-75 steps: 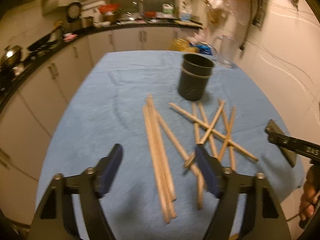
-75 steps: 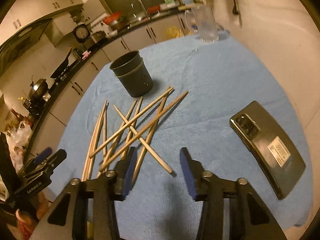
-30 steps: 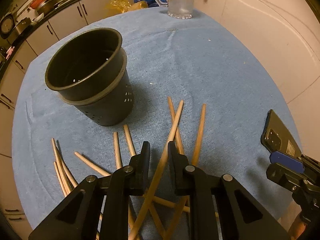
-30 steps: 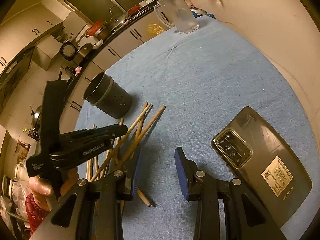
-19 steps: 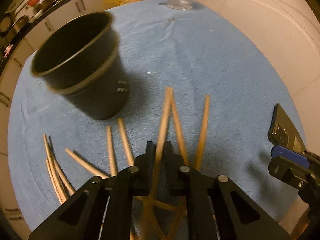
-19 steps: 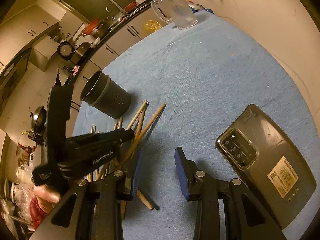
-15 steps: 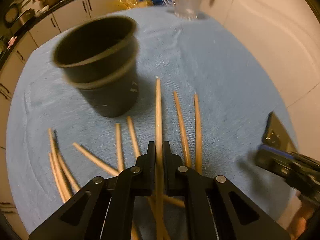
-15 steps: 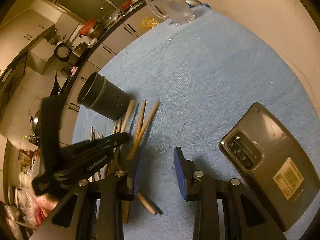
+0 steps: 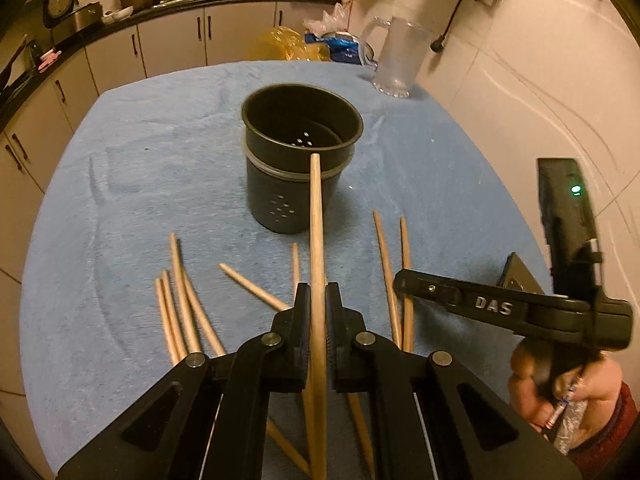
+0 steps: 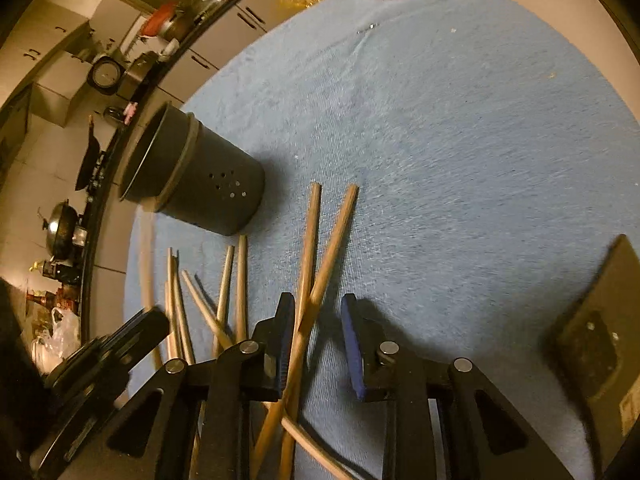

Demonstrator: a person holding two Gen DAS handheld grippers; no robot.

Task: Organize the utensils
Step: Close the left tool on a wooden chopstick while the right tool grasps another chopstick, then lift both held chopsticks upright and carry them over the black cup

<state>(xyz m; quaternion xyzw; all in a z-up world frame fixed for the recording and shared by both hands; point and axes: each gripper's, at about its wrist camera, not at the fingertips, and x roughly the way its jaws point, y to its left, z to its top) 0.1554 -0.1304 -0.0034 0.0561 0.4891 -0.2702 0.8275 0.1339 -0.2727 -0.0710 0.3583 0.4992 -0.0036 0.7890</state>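
Observation:
My left gripper (image 9: 317,304) is shut on a wooden chopstick (image 9: 316,220) that points forward at the dark perforated utensil cup (image 9: 298,156), its tip near the cup's rim. Several more chopsticks (image 9: 188,304) lie on the blue cloth below. My right gripper (image 10: 318,312) is open and low over two crossed chopsticks (image 10: 324,248), which run between its fingers. The cup (image 10: 192,172) stands to its far left. The right gripper also shows in the left wrist view (image 9: 404,280), at the right.
A black phone (image 10: 600,340) lies at the right on the blue cloth (image 10: 440,120). A clear glass mug (image 9: 396,60) stands at the table's far edge by the tiled wall. Kitchen counters and cabinets run behind and to the left.
My left gripper closed on a chopstick and lifted it, now pointing at the cup. My right gripper moved forward and down from beside the phone to straddle two chopsticks.

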